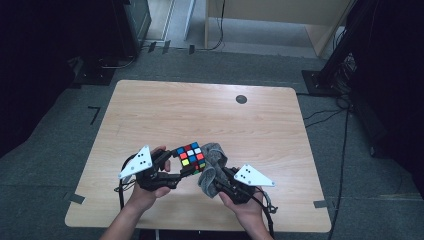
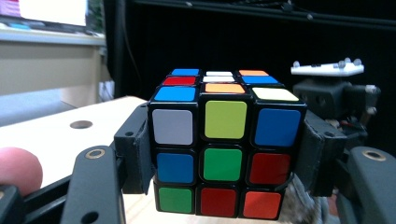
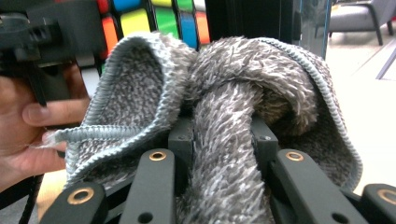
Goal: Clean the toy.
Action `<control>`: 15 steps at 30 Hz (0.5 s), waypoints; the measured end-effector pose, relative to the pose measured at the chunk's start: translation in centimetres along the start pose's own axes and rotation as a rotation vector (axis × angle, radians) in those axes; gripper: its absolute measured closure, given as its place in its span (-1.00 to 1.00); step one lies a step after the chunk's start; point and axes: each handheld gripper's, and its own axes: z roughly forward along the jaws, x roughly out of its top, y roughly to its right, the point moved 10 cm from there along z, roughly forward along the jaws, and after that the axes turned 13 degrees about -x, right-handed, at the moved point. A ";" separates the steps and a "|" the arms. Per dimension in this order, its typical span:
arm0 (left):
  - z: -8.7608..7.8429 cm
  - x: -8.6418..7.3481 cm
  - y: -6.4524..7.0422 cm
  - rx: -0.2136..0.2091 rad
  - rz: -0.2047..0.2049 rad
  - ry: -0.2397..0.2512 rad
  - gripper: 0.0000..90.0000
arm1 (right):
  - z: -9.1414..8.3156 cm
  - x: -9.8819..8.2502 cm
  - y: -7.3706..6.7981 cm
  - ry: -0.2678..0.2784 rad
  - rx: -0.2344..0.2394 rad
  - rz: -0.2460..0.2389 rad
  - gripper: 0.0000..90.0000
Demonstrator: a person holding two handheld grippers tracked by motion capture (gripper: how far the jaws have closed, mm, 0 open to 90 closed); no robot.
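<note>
Your left gripper clamps the puzzle cube above the table's near edge; your right gripper pinches the grey cloth against the cube's side. This appears to be the wiping step. Next, rub the cloth across each face while holding the cube steady.

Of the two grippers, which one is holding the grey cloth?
The right gripper, at the right of the high view, grips the cloth; the left gripper clamps the puzzle cube instead.

Both tongs, left and right, are clamped, angled inward toward each other.
</note>
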 end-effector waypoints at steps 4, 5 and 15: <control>-0.6 1.1 -0.5 0.037 -0.046 0.086 -0.23 | 0.6 -1.6 0.1 -0.081 -0.002 0.038 0.54; -0.7 1.2 -0.5 0.039 -0.056 0.098 -0.23 | 0.8 -1.9 -0.3 -0.088 0.017 0.048 0.54; 0.3 0.1 -0.3 0.035 -0.060 0.045 -0.23 | 0.6 -1.3 -3.6 -0.022 0.071 -0.029 0.55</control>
